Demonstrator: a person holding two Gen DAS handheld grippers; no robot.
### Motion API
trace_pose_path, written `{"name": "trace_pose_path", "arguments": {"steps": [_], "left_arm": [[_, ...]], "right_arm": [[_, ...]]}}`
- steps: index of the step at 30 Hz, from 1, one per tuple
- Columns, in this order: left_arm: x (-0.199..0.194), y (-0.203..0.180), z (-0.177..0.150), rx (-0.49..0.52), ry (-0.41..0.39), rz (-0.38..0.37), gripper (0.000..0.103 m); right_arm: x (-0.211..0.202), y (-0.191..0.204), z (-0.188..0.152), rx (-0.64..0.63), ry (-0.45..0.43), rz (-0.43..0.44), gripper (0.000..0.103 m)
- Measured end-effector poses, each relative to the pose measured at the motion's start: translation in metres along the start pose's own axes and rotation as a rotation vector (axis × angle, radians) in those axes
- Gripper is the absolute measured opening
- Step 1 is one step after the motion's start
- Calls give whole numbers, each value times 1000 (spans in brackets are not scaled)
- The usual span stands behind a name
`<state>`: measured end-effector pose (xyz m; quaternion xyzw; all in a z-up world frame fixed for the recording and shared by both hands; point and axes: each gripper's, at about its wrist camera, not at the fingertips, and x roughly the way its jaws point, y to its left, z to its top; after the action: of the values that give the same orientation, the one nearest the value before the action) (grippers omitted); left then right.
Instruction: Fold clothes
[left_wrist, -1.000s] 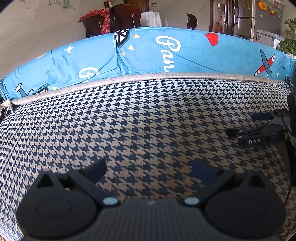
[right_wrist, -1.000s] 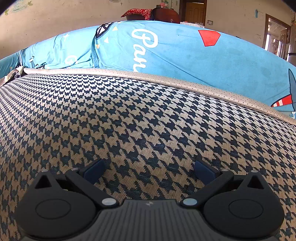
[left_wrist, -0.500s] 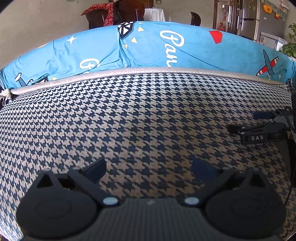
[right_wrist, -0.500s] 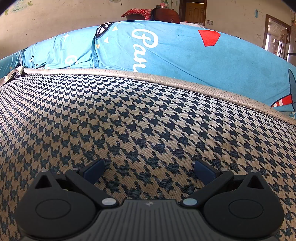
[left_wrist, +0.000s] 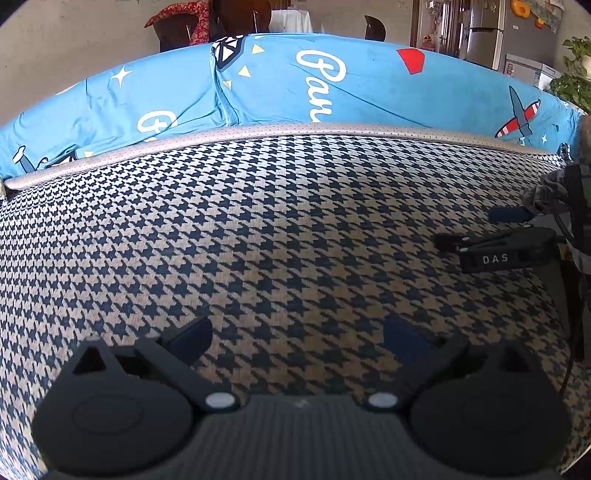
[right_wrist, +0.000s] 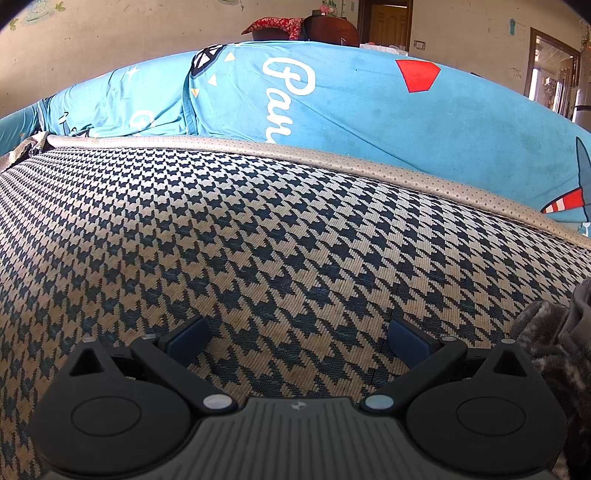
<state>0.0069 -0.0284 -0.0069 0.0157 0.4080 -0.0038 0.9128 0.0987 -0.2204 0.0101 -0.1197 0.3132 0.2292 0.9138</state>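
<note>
A grey, fuzzy garment (right_wrist: 543, 328) pokes in at the right edge of the right wrist view, lying on the houndstooth mat (right_wrist: 258, 229); only a bunched corner shows. The same grey garment (left_wrist: 546, 190) appears at the far right of the left wrist view, just behind the right gripper (left_wrist: 476, 229). My left gripper (left_wrist: 297, 334) hovers low over the mat (left_wrist: 258, 229), open, with nothing between its fingers. In its own view my right gripper (right_wrist: 295, 339) is also open and empty, the garment just right of its right finger.
Blue printed cushions (left_wrist: 295, 81) rise behind the mat's beige piping (left_wrist: 295, 129). Beyond them are a dark chair with red cloth (left_wrist: 192, 18), a fridge (left_wrist: 484, 29) and a potted plant (left_wrist: 572, 77). A black cable (left_wrist: 574, 332) hangs at the right.
The grey garment has come into view at the right edge of both views. The left view has shifted slightly. Both grippers have stayed open.
</note>
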Motion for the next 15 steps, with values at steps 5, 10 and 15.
{"name": "trace_pose_path", "arguments": {"steps": [5,10,15], "left_arm": [[7,-4,5,-2,6,0,103],[1,5,-5,26,-7,-6,103],[2,12,-8,51,-1,-15,103]], "right_arm": [[0,0,2,1,0,0,103],[-3,0,3,2,0,1,103],[-3,0,3,1,1,1,103]]}}
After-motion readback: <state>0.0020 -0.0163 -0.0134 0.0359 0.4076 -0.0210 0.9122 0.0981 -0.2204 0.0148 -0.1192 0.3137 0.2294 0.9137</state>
